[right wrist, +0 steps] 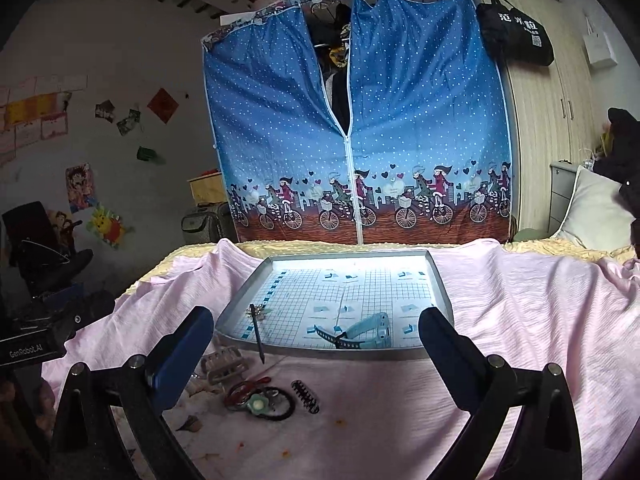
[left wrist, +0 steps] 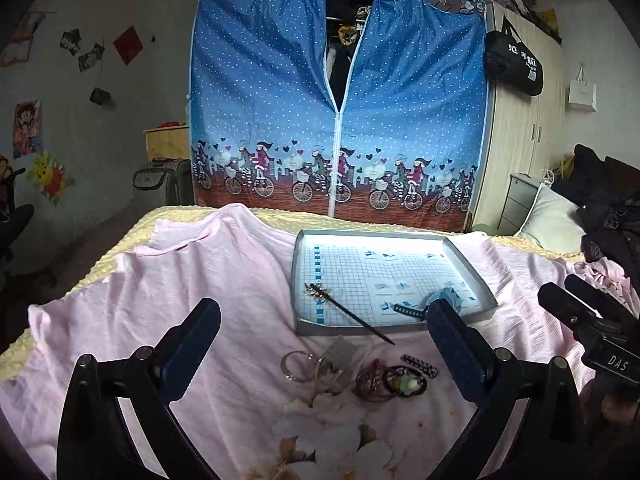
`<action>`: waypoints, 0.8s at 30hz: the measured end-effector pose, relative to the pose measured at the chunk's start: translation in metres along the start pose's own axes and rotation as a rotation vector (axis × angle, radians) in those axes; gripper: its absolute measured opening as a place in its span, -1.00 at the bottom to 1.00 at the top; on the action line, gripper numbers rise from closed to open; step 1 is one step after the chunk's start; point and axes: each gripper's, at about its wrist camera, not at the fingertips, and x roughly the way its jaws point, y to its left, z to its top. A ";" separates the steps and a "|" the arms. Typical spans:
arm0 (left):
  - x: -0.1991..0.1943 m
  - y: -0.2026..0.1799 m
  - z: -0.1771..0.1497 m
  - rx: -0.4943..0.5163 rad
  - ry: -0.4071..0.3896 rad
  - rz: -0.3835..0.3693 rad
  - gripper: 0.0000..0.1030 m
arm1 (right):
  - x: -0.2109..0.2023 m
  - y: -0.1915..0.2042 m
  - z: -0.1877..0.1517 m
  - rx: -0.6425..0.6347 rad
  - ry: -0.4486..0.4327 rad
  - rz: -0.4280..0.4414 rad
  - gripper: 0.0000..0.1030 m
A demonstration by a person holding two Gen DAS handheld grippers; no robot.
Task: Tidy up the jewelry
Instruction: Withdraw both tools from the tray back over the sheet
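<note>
One tray (right wrist: 440, 280) sat at twelve o'clock, holding one light-blue watch (right wrist: 370, 330) and one hair stick (right wrist: 256, 328) laid across its rim. At six o'clock lay one black spiral clip (right wrist: 306, 396), one clear claw clip (right wrist: 224, 364), one bangle (left wrist: 296, 366) — and a tangle of hair ties (right wrist: 260, 400), too overlapped to count.

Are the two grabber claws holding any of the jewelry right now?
No, nothing is held. The left gripper and the right gripper both stand wide open above the pink blanket, with no jewelry between their fingers.
</note>
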 end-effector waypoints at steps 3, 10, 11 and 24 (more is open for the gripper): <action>-0.020 -0.002 -0.012 0.009 -0.015 0.037 0.97 | -0.018 0.008 -0.009 -0.021 0.003 -0.002 1.00; -0.050 -0.010 -0.043 0.023 -0.004 0.052 0.97 | -0.053 0.012 -0.041 -0.034 0.050 -0.026 1.00; -0.051 -0.012 -0.045 0.019 0.003 0.049 0.97 | -0.057 0.011 -0.045 -0.030 0.058 -0.030 1.00; -0.064 -0.022 -0.072 0.045 0.108 0.023 0.97 | -0.084 -0.003 -0.065 0.071 0.119 -0.075 1.00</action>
